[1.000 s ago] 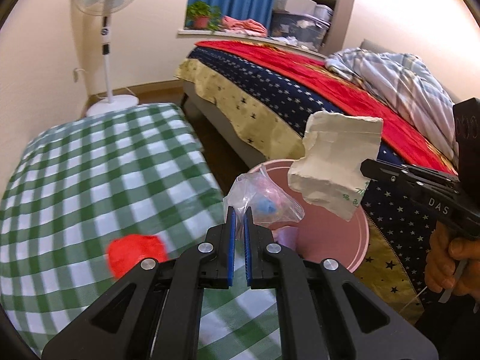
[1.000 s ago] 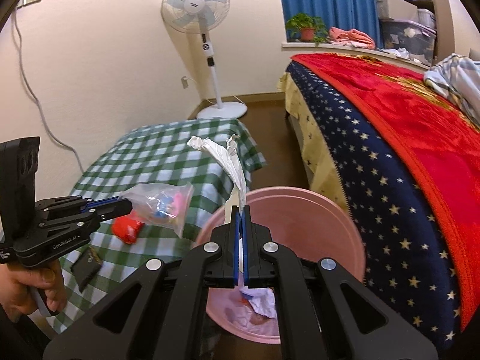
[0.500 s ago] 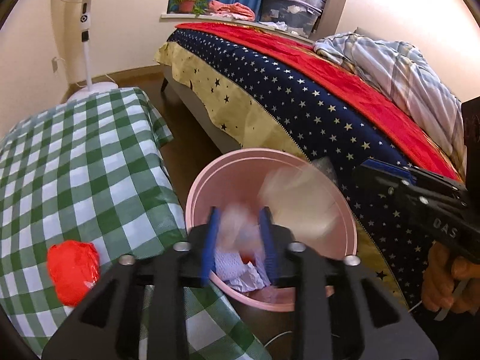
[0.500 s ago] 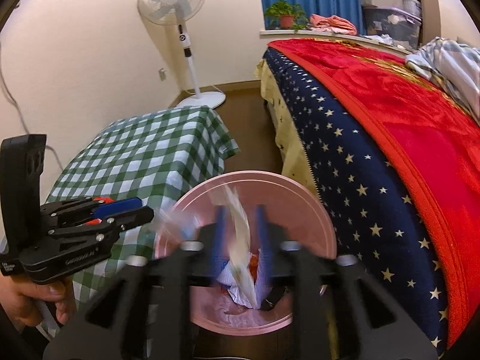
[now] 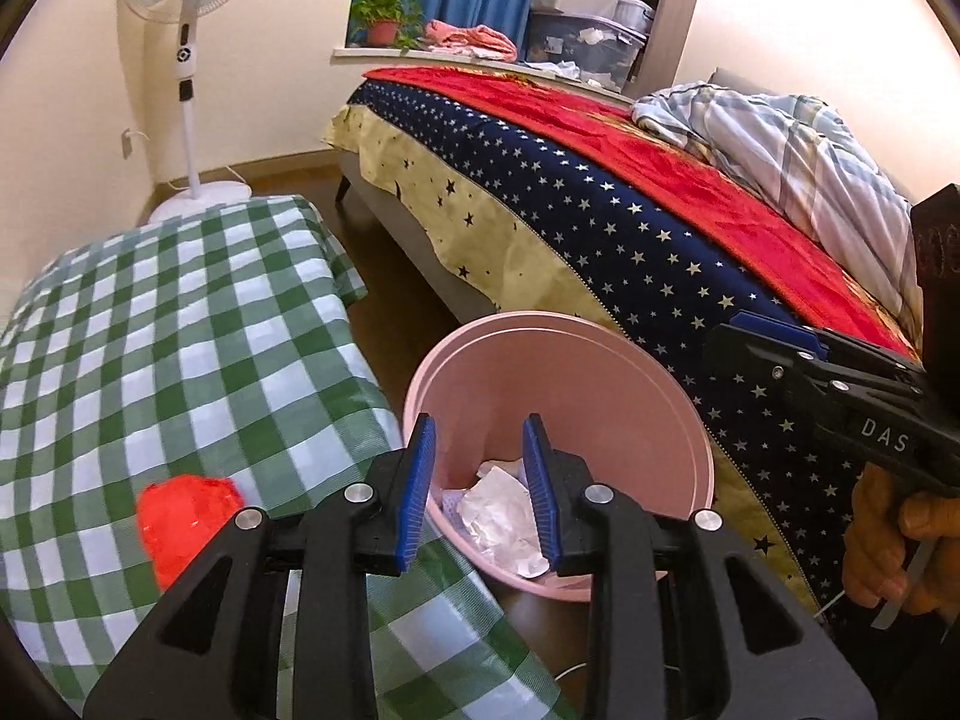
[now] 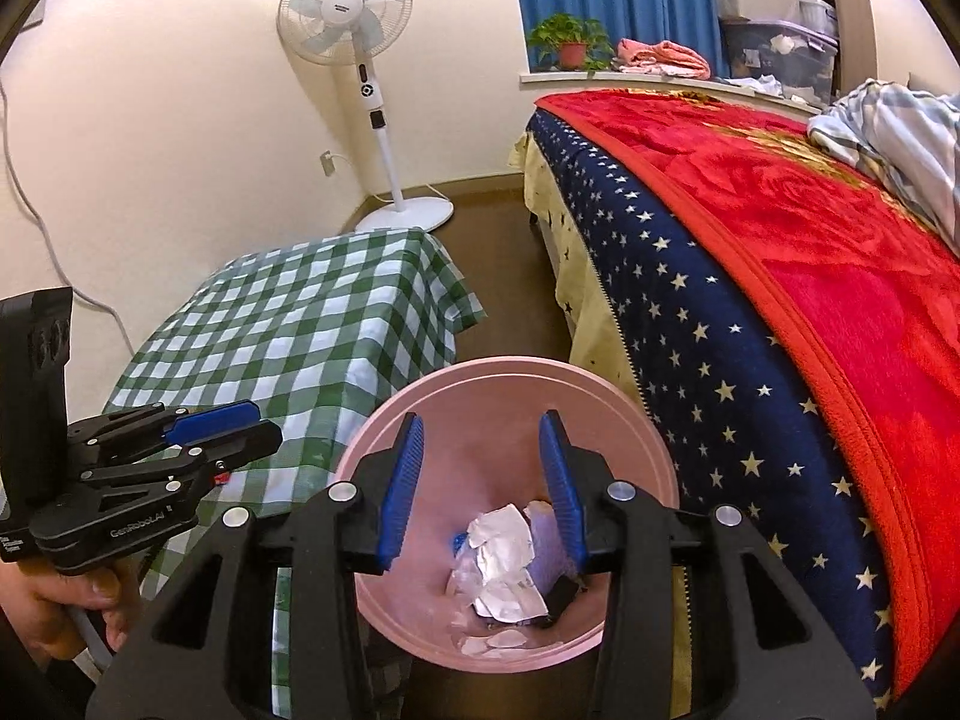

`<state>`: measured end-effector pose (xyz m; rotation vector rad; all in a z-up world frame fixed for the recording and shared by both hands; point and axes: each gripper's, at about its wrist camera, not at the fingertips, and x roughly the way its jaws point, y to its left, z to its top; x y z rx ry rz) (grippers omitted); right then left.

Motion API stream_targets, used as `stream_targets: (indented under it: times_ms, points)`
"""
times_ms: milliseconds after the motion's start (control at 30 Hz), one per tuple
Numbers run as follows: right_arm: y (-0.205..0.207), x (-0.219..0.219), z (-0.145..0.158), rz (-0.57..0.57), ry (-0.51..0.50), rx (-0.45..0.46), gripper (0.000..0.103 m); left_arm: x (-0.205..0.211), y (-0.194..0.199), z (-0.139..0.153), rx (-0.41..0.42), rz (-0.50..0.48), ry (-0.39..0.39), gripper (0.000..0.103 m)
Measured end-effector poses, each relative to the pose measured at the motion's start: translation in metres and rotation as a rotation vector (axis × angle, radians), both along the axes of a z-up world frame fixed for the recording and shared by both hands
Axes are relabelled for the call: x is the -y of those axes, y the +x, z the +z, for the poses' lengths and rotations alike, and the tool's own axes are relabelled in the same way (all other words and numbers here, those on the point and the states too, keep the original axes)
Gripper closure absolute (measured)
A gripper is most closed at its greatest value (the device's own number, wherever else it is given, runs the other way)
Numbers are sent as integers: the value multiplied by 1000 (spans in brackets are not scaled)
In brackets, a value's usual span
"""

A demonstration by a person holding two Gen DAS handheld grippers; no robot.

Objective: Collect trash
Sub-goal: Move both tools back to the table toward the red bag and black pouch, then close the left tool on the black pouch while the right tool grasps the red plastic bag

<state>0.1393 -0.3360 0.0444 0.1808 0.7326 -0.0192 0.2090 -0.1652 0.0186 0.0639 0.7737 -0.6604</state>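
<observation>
A pink bin (image 5: 576, 372) stands on the floor between the table and the bed; it also shows in the right wrist view (image 6: 516, 384). Crumpled white paper and plastic trash (image 5: 501, 510) lie inside it, also seen in the right wrist view (image 6: 501, 558). My left gripper (image 5: 480, 480) is open and empty above the bin's near rim. My right gripper (image 6: 483, 474) is open and empty above the bin. A red crumpled piece (image 5: 180, 519) lies on the green checked tablecloth (image 5: 150, 348), left of the left gripper.
A bed with a star-patterned blue and red blanket (image 5: 630, 198) runs along the right. A white standing fan (image 6: 360, 60) stands at the wall behind the table. A dark wooden floor (image 6: 498, 252) lies between table and bed.
Both grippers opened over the bin. The plastic bag dropped from the left gripper and the white paper from the right; both now lie in the bin.
</observation>
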Motion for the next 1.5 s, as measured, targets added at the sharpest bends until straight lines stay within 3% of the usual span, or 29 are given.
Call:
stream_targets:
  times_ms: [333, 600, 867, 1067, 1100, 1167, 1233, 1300, 1367, 1500]
  points:
    - [-13, -30, 16, 26, 2, 28, 62, -39, -25, 15, 41, 46, -12, 73]
    - [-20, -56, 24, 66, -4, 49, 62, -86, -47, 14, 70, 82, 28, 73]
    - [-15, -90, 32, 120, 17, 66, 62, -148, -63, 4, 64, 174, 70, 73]
    - [-5, -122, 30, 179, 31, 64, 61, -190, -64, -18, 5, 253, 89, 72]
    - [-2, -128, 29, 192, 32, 60, 61, -196, -64, -22, -11, 264, 90, 71]
    - [2, -138, 28, 211, 33, 58, 61, -204, -62, -32, -52, 276, 88, 51]
    - [7, -148, 26, 229, 38, 52, 61, -207, -60, -44, -106, 267, 86, 40]
    - [12, -157, 23, 243, 42, 42, 57, -204, -59, -52, -124, 253, 117, 38]
    - [18, -166, 19, 254, 44, 31, 49, -201, -57, -60, -150, 241, 135, 27]
    - [29, -181, 10, 279, 44, 6, 44, -195, -55, -74, -183, 212, 169, 26]
